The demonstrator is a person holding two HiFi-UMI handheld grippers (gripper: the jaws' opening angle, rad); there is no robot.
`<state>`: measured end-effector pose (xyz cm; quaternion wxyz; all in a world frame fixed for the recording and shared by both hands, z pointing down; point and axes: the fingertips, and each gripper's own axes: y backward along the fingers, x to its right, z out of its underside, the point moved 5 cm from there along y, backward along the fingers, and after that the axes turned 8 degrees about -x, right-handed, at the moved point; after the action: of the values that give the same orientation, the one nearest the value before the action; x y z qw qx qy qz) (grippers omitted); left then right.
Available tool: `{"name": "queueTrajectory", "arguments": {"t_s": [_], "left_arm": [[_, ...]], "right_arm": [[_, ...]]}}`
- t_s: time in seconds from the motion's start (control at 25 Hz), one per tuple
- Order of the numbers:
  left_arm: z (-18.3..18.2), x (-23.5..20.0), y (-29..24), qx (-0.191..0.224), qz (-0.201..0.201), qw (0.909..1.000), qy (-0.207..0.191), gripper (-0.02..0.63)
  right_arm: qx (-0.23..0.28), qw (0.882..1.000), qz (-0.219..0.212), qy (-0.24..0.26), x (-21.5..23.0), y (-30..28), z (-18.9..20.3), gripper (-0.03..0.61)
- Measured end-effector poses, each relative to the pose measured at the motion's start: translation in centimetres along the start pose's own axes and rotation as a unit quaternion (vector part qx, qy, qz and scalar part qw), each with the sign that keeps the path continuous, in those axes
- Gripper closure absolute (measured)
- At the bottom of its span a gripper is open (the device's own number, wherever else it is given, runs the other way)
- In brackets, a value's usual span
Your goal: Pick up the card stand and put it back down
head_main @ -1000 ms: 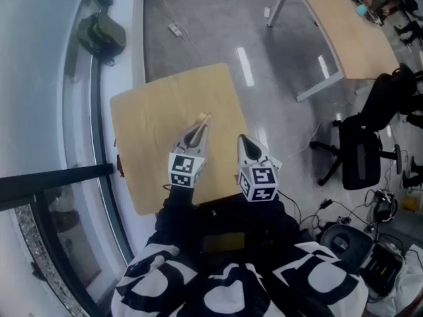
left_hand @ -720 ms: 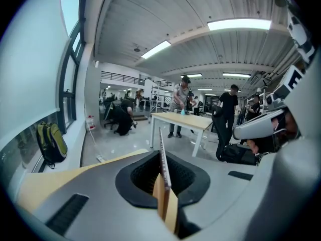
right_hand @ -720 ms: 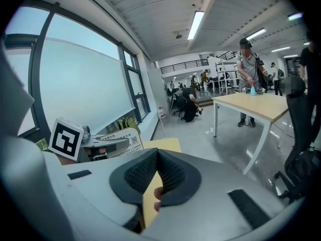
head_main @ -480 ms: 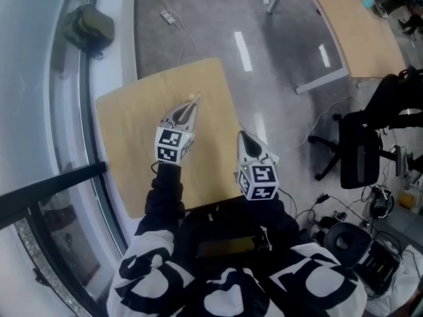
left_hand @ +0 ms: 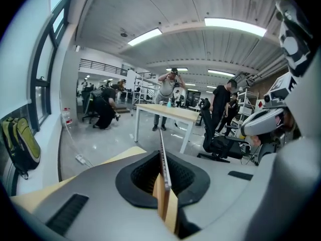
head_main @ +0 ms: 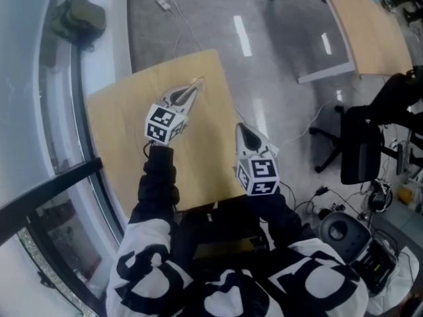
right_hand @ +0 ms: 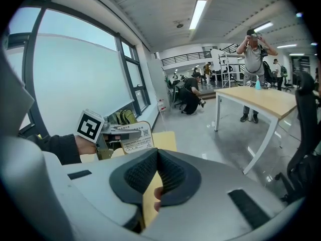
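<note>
Overhead, a person in a black-and-white patterned top stands at a small square wooden table [head_main: 112, 137] beside a tall window, a handheld gripper in each hand. The left gripper [head_main: 192, 88] reaches over the far half of the tabletop with its jaws clamped on the card stand [left_hand: 166, 206]. Seen along those jaws, the stand's pale wooden base is pinched between the ribbed pads and its thin card rises edge-on from the middle. From the right gripper's camera the same card faces outward, a white printed sheet with a small square code in its top corner, held upright just past the left gripper's marker cube; whether the base clears the tabletop cannot be told. The right gripper [head_main: 244, 133] hovers near the table's right edge, well apart from the stand, its jaws closed together with nothing between them. A green backpack [head_main: 76, 20] lies by the window, a black office chair [head_main: 360, 152] stands on the glossy grey floor to the right, and a long wooden desk [head_main: 370, 28] runs across the top corner. Several people stand and crouch in the open workspace beyond.
</note>
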<state>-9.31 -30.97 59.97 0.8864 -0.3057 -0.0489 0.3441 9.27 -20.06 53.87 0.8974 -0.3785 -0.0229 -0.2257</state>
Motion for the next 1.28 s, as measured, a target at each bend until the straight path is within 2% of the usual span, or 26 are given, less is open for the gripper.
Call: {"name": "queueTrajectory", "arguments": {"t_s": [0.12,0.28,0.4,0.6,0.76,0.96,1.28], "left_arm": [[-0.1,-0.8,-1.0,0.009,0.025,0.9996,-0.009,0.589],[0.1,-0.8,-2.3,0.023,0.087,0.9958,-0.019,0.589],[0.2,0.1,-3.2,0.028,0.135,0.9899,-0.031,0.589],[1.3,1.9,-4.2,0.012,0.206,0.9772,-0.048,0.589],[2.1,3.2,-4.5,0.002,0.250,0.9657,-0.072,0.591],[2.7,3.7,-5.2,-0.001,0.276,0.9587,-0.068,0.591],[2.5,3.4,-5.2,0.022,0.257,0.9624,-0.084,0.575]], "right_arm": [[-0.003,1.000,0.002,-0.003,0.4,-0.8,0.1,0.557],[-0.010,1.000,0.005,-0.007,0.7,-1.8,0.6,0.557],[-0.015,1.000,0.004,-0.008,1.0,-2.2,0.5,0.557],[-0.022,1.000,0.001,-0.008,1.1,-2.9,0.6,0.557],[-0.023,1.000,-0.001,-0.001,1.3,-3.5,0.3,0.557],[-0.026,1.000,-0.006,0.007,2.0,-4.0,-0.1,0.557],[-0.029,0.999,-0.011,0.015,1.2,-3.2,0.5,0.557]]}}
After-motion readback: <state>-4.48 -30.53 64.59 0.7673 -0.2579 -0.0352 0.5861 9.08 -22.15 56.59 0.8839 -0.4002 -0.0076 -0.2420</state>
